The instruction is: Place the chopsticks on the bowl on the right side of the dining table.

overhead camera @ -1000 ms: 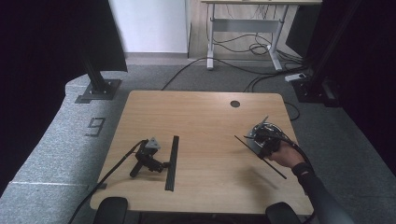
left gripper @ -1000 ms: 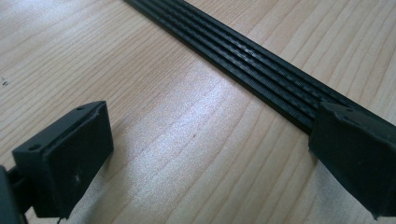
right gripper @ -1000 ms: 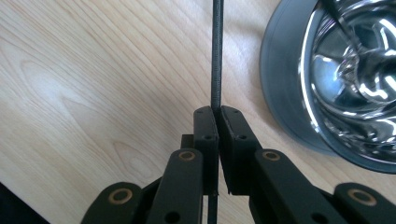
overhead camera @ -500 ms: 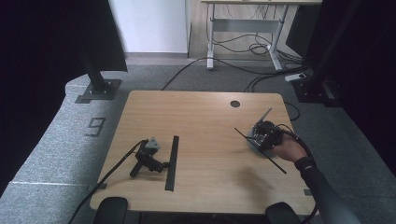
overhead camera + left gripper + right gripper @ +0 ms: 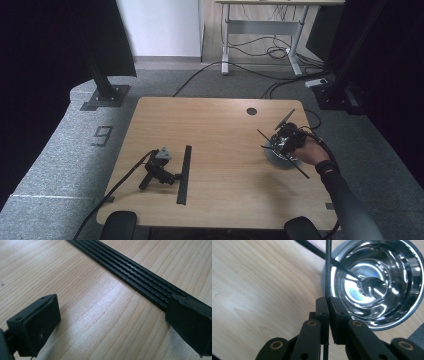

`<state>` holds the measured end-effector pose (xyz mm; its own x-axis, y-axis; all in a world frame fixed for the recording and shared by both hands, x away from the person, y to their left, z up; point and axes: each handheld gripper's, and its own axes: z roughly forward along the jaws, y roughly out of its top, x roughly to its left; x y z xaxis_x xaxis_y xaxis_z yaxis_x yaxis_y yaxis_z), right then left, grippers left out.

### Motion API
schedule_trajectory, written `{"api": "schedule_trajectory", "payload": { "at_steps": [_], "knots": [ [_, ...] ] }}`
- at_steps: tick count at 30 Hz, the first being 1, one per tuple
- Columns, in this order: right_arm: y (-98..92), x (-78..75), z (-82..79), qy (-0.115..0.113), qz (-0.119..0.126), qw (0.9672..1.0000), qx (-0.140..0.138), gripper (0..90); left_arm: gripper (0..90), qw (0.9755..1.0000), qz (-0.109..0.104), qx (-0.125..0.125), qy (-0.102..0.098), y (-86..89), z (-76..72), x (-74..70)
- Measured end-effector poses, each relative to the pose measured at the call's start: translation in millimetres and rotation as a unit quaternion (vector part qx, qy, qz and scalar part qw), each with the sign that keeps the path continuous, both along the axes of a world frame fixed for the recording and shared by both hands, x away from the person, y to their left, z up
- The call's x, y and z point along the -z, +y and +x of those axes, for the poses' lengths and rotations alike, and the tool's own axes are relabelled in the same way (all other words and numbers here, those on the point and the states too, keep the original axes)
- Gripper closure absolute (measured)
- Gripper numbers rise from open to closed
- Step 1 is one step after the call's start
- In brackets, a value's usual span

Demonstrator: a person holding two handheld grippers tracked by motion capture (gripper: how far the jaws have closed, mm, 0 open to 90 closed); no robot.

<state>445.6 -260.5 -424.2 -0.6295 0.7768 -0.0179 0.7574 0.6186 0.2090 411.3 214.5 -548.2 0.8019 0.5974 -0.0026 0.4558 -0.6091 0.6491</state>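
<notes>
While the right gripper (image 5: 329,301) sits at the lower middle of its own view, its jaws are clamped on a thin black strip (image 5: 327,270) that runs straight up the frame. Just right of it sits a shiny metal bowl (image 5: 387,315) on the wooden table (image 5: 220,135). At the lower left of the high view, the left gripper (image 5: 176,177) lies unattended, jaws wide apart, beside a long black ribbed strip (image 5: 184,172).

Light wooden rectangular table (image 5: 220,130) on grey carpet floor (image 5: 60,150). White wall (image 5: 160,25) behind. Second white-legged desk (image 5: 260,37) beyond, black cables (image 5: 270,52) beneath. Dark curtains (image 5: 45,60) on both sides.
</notes>
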Motion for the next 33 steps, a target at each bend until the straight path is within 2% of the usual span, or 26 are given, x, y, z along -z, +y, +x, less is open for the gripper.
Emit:
{"api": "schedule_trajectory", "payload": {
  "at_steps": [15,33],
  "knots": [
    [-13.5,19.1,18.6,0.002,-0.001,0.9997,0.026,85.1,0.0,1.0000,0.000,0.000,0.000,0.0,0.0,0.0],
    [-17.7,38.7,26.1,0.005,-0.001,0.9992,0.040,85.1,0.0,1.0000,0.000,0.000,0.000,0.0,0.0,-0.1]
  ]
}}
